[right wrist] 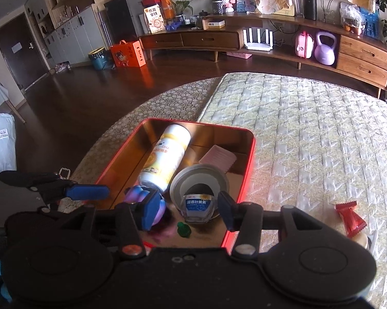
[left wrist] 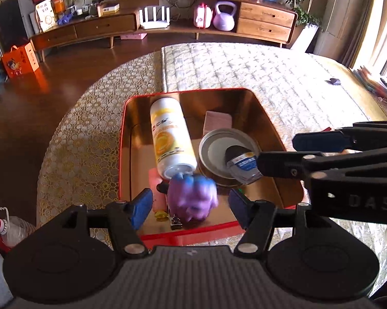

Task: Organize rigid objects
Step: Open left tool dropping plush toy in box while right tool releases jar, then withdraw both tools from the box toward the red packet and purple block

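A red tin box (left wrist: 121, 154) with a gold inside sits on the table; it also shows in the right wrist view (right wrist: 247, 164). In it lie a white and yellow can (left wrist: 170, 139), a pink block (left wrist: 218, 121), a round metal lid (left wrist: 214, 149), a small jar with a blue label (left wrist: 242, 164) (right wrist: 197, 207) and a blurred purple toy (left wrist: 192, 197) (right wrist: 142, 198). My left gripper (left wrist: 191, 206) is open, its fingers either side of the toy without touching it. My right gripper (right wrist: 188, 209) is open around the jar; it enters the left wrist view (left wrist: 283, 152) from the right.
A quilted mat (right wrist: 309, 141) covers the table right of the box. A red candy wrapper (right wrist: 350, 217) lies at my right. A nail clipper (left wrist: 175, 222) and a green cap (right wrist: 183, 230) lie in the box's near end. A wooden cabinet (left wrist: 167, 23) stands behind.
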Demonstrator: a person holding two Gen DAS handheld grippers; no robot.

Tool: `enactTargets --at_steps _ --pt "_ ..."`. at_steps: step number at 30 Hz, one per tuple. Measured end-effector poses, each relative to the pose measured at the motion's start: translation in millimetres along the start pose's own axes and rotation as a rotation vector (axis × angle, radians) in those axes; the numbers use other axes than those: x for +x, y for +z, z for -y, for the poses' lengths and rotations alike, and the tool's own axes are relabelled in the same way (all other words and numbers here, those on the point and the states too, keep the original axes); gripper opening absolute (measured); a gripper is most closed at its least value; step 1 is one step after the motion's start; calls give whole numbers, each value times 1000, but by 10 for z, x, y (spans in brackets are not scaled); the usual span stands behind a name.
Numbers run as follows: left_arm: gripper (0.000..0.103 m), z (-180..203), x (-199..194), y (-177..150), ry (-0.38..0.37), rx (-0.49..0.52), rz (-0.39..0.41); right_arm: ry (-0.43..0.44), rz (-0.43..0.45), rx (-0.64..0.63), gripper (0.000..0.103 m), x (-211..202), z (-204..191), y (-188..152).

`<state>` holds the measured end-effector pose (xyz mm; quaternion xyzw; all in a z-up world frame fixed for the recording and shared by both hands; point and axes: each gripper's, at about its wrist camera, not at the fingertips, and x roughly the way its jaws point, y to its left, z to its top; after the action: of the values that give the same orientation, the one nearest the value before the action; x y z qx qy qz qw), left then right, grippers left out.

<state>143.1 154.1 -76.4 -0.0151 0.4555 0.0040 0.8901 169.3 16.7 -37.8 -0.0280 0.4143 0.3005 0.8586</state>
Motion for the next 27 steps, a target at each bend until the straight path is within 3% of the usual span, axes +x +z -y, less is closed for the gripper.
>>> enactTargets --at_steps 4,16,27 --pt "72 65 -116 -4 -5 -3 22 18 17 12 54 -186 39 -38" --pt "72 413 -379 -19 -7 39 72 -12 88 21 69 -740 286 -193" --pt "81 771 -429 28 -39 59 102 -120 147 70 97 -1178 895 -386"
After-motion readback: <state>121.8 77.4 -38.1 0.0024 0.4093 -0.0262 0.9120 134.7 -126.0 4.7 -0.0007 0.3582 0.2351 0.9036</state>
